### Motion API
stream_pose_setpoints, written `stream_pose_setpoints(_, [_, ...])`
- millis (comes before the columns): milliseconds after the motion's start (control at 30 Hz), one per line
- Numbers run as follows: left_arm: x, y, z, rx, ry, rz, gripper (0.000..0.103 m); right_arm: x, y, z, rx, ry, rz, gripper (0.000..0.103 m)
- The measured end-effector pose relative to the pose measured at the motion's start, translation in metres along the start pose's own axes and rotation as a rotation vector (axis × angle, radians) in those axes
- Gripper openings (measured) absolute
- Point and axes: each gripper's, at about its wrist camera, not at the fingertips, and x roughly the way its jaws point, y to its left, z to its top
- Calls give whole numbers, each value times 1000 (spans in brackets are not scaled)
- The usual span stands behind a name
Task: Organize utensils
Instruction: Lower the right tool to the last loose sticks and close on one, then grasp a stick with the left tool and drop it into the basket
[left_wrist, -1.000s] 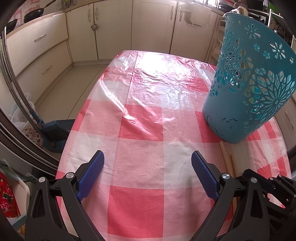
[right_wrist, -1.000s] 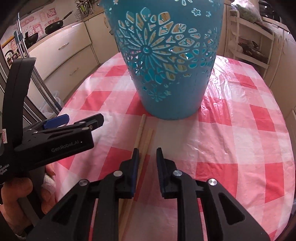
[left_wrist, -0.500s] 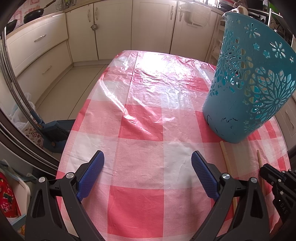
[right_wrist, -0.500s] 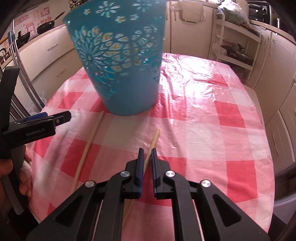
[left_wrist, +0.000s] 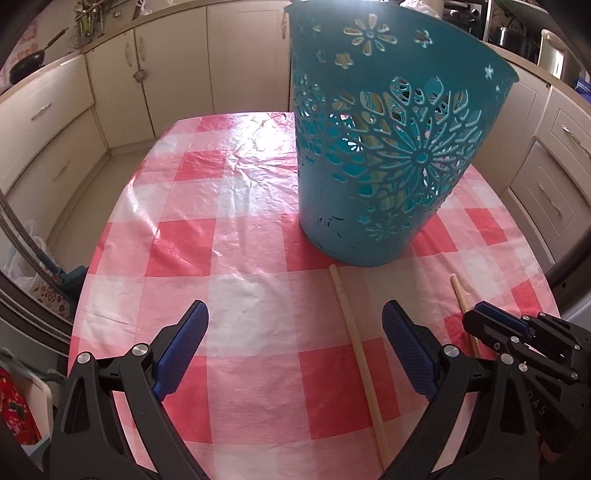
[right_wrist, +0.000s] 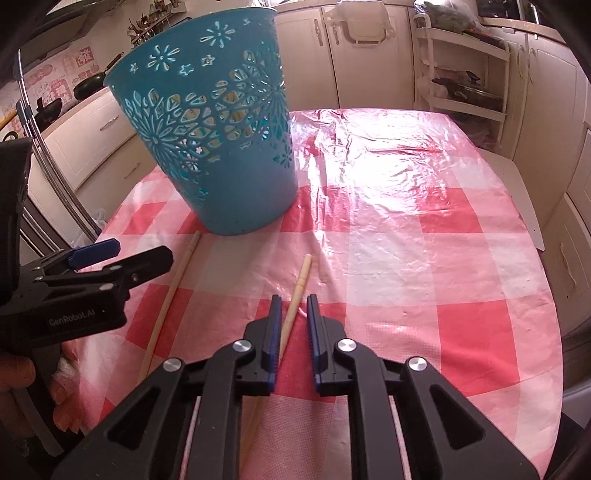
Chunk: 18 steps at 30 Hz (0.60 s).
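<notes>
Your right hand-held gripper (right_wrist: 291, 325) is opening around a chopstick (right_wrist: 295, 295), unpressed between its jaws, while your left hand-held gripper (left_wrist: 295, 350) gapes empty beside the other chopstick (left_wrist: 354, 343).

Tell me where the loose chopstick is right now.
In the left wrist view the loose chopstick lies on the tablecloth, just below the blue basket.

I see a glossy, crinkled plastic cloth (left_wrist: 236, 177) on the tabletop, a pierced matt plastic basket (left_wrist: 332, 206) and pale wooden chopsticks (left_wrist: 360, 354).
</notes>
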Motion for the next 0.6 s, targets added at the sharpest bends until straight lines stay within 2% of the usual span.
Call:
stream_pose_setpoints(233, [10,-2,-2,5,38,11,91,-2,6,-2,-22,-7,18,30])
stream_pose_setpoints(400, [16,-11,-5,32,42,17,79,-2,3,-2,-17,-10,19,38])
stream_pose_setpoints(500, [14,-19,-5,73,26,10,62,-2,2,-2,-12,-11,16,43])
stream_pose_setpoints(533, [14,-20,-5,75,22,3,53,-1,2,-2,-11,-11,15,44])
stream_pose_setpoints(567, [13,-21,-5,76,18,-5,40,-2,2,-2,-12,-10,14,44])
stream_pose_setpoints(600, [12,-21,-5,78,14,-16,33,-2,2,-2,-14,-10,12,44])
